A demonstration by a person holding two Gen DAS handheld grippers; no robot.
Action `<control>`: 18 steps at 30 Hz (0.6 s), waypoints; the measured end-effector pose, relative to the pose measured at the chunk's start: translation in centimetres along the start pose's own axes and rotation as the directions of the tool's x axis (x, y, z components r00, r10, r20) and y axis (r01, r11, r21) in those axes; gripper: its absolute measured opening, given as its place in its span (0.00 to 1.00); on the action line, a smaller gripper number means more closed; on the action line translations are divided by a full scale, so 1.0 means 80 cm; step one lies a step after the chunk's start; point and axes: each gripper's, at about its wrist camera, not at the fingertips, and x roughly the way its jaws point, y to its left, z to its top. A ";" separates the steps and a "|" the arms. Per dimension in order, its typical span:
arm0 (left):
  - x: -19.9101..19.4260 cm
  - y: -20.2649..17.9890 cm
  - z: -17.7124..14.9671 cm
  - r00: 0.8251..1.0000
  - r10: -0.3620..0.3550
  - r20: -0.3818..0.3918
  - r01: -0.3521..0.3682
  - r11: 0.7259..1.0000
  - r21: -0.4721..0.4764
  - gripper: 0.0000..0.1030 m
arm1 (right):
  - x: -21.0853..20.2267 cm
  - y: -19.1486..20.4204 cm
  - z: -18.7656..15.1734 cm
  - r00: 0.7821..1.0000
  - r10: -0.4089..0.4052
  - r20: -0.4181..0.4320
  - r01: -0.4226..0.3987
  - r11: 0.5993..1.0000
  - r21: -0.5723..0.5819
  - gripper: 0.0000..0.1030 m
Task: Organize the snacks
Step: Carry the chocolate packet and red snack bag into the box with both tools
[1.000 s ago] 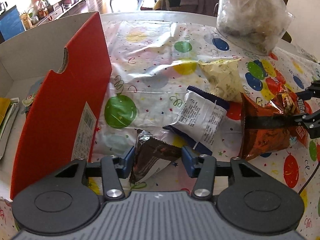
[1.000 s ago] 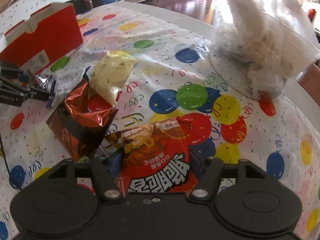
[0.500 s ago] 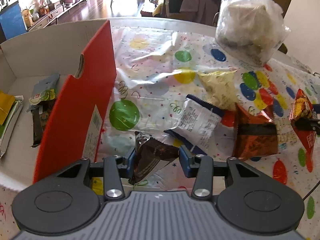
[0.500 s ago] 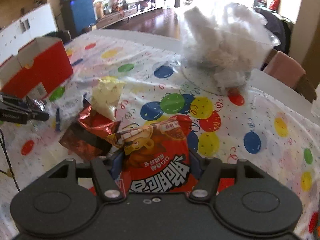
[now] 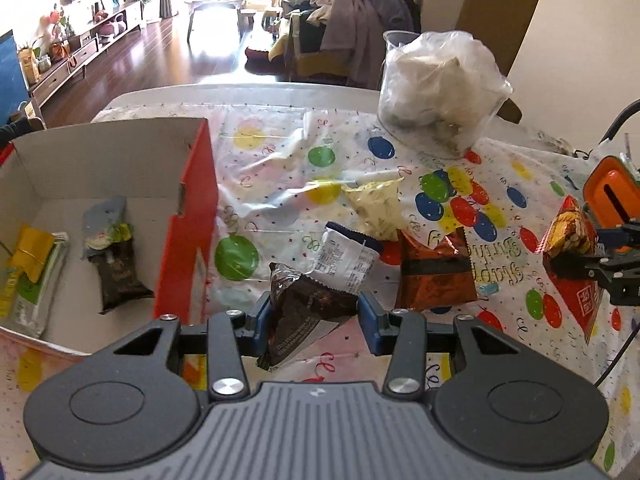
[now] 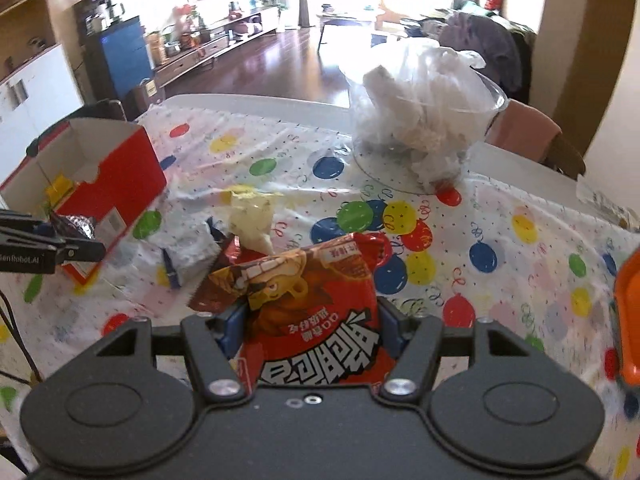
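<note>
My left gripper [image 5: 312, 322] is shut on a dark brown snack packet [image 5: 304, 312], lifted above the tablecloth beside the red cardboard box [image 5: 188, 240]. Inside that box lie a dark packet [image 5: 118, 272], a grey-blue packet [image 5: 104, 224] and yellow and green packets [image 5: 30, 264]. My right gripper [image 6: 312, 320] is shut on a red snack bag [image 6: 316, 316], held in the air; it shows at the right in the left wrist view as the red snack bag [image 5: 572, 264]. On the cloth lie an orange-brown bag [image 5: 434, 276], a white and blue packet [image 5: 348, 260] and a pale yellow packet [image 5: 376, 208].
A clear plastic bowl with a stuffed white bag [image 5: 438, 92] stands at the far side of the table. An orange object [image 6: 628, 320] sits at the right edge. Balloon-print tablecloth [image 6: 500, 248] covers the table; a chair [image 6: 532, 136] stands behind it.
Both grippers rose off the cloth with their packets. The left view now looks down into the box. The right gripper's red bag lifted away from the orange-brown bag.
</note>
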 end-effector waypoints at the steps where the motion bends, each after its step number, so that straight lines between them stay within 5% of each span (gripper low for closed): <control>1: -0.006 0.003 0.001 1.000 -0.001 -0.001 0.001 1.000 0.000 0.42 | -0.004 0.006 0.001 1.000 0.000 -0.003 0.000 1.000 0.018 0.62; 18: -0.094 0.111 0.028 0.999 0.008 0.034 -0.009 1.000 0.018 0.42 | -0.025 0.184 0.056 0.992 0.115 0.048 -0.118 0.991 0.061 0.62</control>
